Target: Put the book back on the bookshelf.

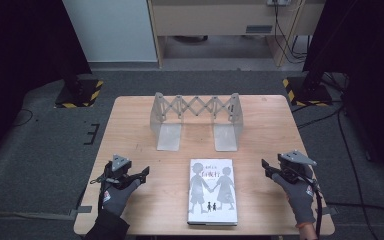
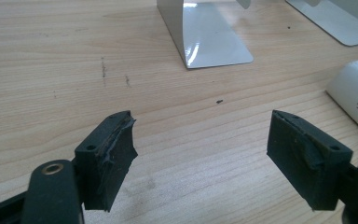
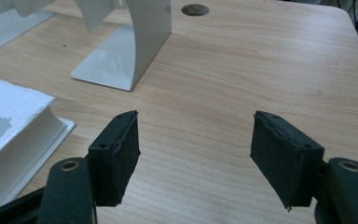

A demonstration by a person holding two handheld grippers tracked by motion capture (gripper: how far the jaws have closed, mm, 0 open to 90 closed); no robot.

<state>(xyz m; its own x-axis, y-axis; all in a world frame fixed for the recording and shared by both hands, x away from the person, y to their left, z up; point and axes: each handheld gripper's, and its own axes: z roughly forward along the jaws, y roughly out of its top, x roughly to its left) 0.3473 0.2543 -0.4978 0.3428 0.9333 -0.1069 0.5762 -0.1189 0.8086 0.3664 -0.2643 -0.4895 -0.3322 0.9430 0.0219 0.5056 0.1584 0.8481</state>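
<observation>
Right now I am working at one wooden table (image 1: 130, 125), and on it are lying just two things: one extendable metal book rack (image 1: 197, 120) with a scissor lattice and two flat feet, standing at the far middle, and one white book (image 1: 212, 191), lying flat at the near middle, its cover showing two grey figures holding hands. I am holding my left gripper (image 1: 141, 175) and right gripper (image 1: 266, 168) either side of the book, both jaws standing apart, gripping nothing.
</observation>
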